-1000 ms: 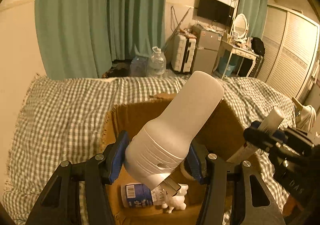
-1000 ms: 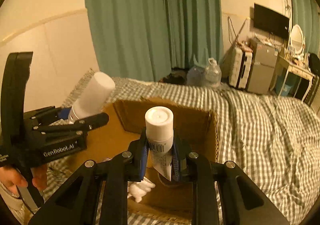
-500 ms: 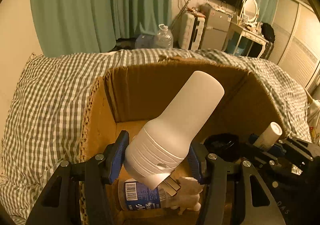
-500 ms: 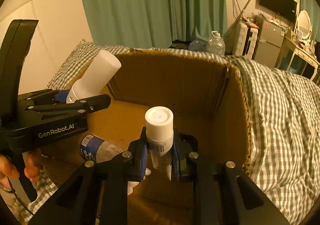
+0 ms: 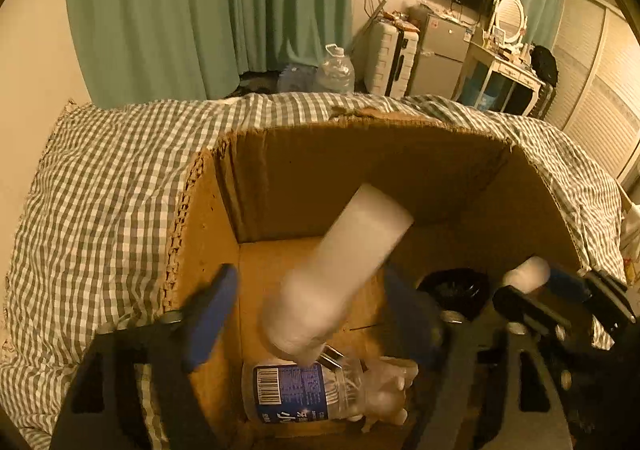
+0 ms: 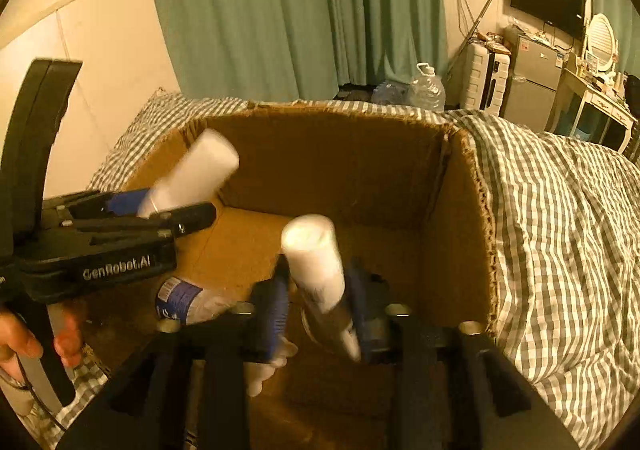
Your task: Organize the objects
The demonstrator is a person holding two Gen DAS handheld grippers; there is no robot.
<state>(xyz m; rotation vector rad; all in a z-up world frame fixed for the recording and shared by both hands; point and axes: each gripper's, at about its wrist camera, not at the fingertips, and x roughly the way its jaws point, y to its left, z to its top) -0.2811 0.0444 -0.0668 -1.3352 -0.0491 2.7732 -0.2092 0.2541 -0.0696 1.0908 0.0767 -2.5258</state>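
A brown cardboard box [image 5: 360, 153] stands open on the checked bedspread. My left gripper [image 5: 316, 302] is open over the box; the big white bottle [image 5: 340, 274] between its fingers is blurred and free of the blue pads. It also shows in the right wrist view [image 6: 192, 173]. My right gripper [image 6: 320, 290] is open too, with the slim white spray bottle [image 6: 316, 262] tilted and blurred between its pads. A clear water bottle with a blue label [image 5: 300, 390] and a white toy [image 5: 388, 390] lie on the box floor.
A black round object [image 5: 452, 290] sits at the box's right side. The checked bedspread [image 5: 100, 189] surrounds the box. Behind are green curtains, a water jug [image 5: 334, 69], a suitcase, a small fridge and a dressing table.
Both grippers have opened. The big white bottle and the slim spray bottle have come loose and are dropping into the box. Both grippers had moved down over the box before that.
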